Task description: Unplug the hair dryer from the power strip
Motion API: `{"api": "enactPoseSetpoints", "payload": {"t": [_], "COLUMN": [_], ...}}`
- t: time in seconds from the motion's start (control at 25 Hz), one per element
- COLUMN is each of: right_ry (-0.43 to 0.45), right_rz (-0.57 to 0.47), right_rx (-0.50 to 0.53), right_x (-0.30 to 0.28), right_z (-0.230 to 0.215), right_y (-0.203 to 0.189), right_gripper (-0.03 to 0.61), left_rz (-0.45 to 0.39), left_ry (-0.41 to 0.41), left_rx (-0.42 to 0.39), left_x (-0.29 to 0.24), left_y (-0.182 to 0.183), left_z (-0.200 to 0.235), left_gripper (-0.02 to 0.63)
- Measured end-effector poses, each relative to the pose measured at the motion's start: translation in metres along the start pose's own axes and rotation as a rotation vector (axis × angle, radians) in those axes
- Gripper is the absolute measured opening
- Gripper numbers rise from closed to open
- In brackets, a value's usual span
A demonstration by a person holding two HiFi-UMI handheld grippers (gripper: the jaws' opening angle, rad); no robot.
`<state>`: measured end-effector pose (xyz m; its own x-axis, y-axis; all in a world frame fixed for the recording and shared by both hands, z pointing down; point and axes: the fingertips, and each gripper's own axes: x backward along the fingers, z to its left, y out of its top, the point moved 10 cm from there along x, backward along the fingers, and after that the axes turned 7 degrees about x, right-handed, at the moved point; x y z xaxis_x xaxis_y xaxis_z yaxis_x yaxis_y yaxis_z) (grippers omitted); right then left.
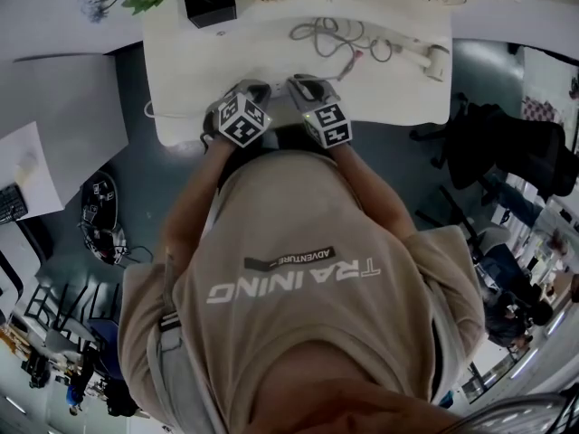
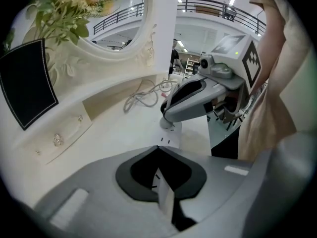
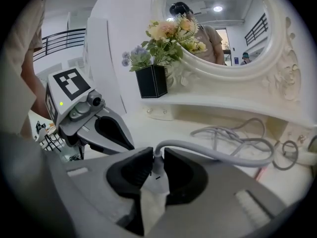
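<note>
At the front edge of the white vanity table [image 1: 190,61], my left gripper [image 2: 158,148] is shut on the white power strip [image 2: 169,140], whose near end shows between its jaws. My right gripper [image 3: 157,158] is shut on the white plug [image 3: 157,174], which stands on the strip; from the left gripper view, the right gripper [image 2: 171,119] comes down onto that plug. A grey cable [image 3: 223,152] runs from the plug to a loose coil [image 1: 327,34]. The white hair dryer [image 1: 434,59] lies at the table's far right. In the head view both grippers [image 1: 253,90] [image 1: 304,85] sit close together.
A black vase of flowers [image 1: 209,3] stands at the back left. An oval mirror [image 3: 228,29] with an ornate frame backs the table above a raised shelf [image 3: 223,105]. A black chair [image 1: 498,152] stands to the right and a desk with papers [image 1: 32,165] to the left.
</note>
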<state>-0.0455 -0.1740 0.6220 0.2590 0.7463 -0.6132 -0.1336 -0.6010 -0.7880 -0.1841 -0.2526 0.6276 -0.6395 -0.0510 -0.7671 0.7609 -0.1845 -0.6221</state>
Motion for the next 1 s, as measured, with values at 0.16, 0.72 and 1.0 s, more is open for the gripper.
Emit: {"api": "enactPoseSetpoints", "payload": {"t": [0.16,0.72,1.0], "right_ry": [0.006,-0.013,-0.018], "right_rz": [0.03,0.02,-0.035], "right_rx": [0.005,0.091,0.118], "right_x": [0.001,0.008,0.02], "right_z": [0.002,0.009,0.003], "right_y": [0.006,0.005,0.016], "right_gripper": [0.069,0.06,0.06], "left_rz": [-0.005,-0.01,-0.017], "left_ry": [-0.003,0.003,0.007], "left_rx": [0.002,-0.031,-0.034], "left_x": [0.0,0.001,0.001], "left_y": [-0.001,-0.002,-0.001], "left_z": [0.001,-0.003,-0.002], "left_gripper": [0.002,0.002,0.002]}}
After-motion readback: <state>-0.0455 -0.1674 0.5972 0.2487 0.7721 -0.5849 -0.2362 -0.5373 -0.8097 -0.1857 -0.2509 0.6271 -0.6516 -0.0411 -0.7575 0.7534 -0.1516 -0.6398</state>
